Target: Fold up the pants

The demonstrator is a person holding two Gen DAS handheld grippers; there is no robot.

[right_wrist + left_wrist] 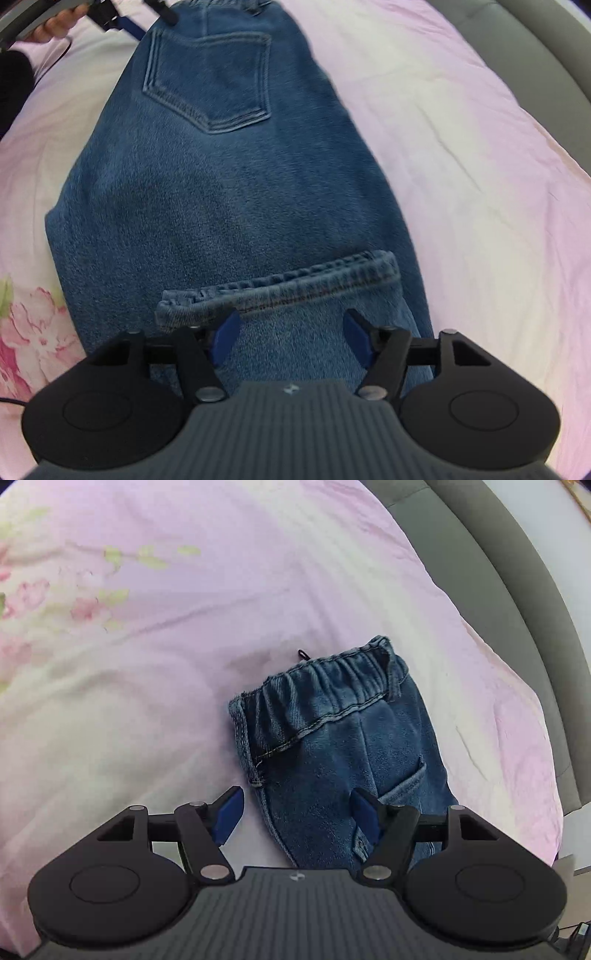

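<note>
Both grippers released over folded pants

Our left gripper (297, 818) hangs spread, gripping nothing; one blue pad (229, 818) sits over the sheet (147, 664), the other over denim. Ahead of it the pants (332, 746) lie on the bed, elastic waistband (325, 686) farthest away. Our right gripper (291, 336) is likewise spread and unloaded, just above the pants, near the hem (280, 290) folded back onto the leg. Beyond sits the back pocket (208, 79). Grey padding (517, 609) borders the bed at right.
</note>
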